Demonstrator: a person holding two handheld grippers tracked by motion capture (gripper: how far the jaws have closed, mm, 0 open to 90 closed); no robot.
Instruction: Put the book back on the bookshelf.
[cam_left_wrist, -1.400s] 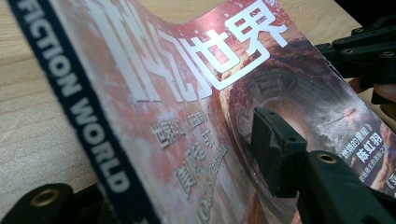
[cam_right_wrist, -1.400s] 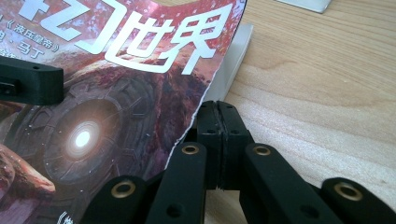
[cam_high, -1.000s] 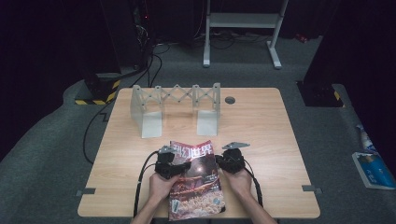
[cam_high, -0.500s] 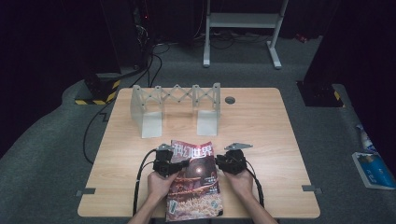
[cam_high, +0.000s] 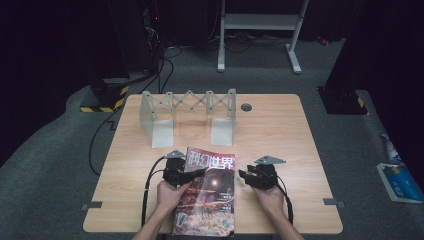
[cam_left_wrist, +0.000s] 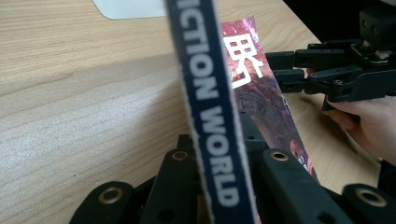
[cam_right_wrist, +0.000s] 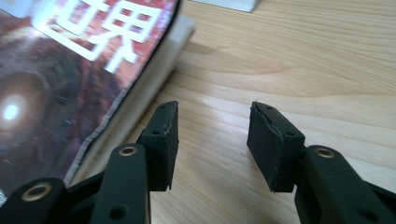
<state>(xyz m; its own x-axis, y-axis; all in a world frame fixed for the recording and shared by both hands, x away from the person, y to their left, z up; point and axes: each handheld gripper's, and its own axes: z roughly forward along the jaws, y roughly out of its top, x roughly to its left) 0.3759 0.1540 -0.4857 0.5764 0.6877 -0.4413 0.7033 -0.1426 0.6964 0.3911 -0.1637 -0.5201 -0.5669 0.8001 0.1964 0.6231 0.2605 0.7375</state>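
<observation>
Right gripper (cam_high: 246, 175) has let go; left gripper (cam_high: 196, 174) clamps magazine (cam_high: 207, 192).

Magazine (cam_high: 207, 192) on table (cam_high: 300, 150), before rack (cam_high: 187, 115).

Pale wooden worktop (cam_high: 280, 130) on grey carpet floor (cam_high: 60, 165), lit from above while the surroundings fall into darkness. Far behind, a white metal stand (cam_high: 260, 30) with splayed feet, dark cabinets to the left, loose black cables (cam_high: 167, 70) and a yellow-and-black striped strip (cam_high: 102, 106) on the floor. To the right, a dark base (cam_high: 345, 100) and a blue-and-white packet (cam_high: 400, 181) lying on the carpet.
</observation>
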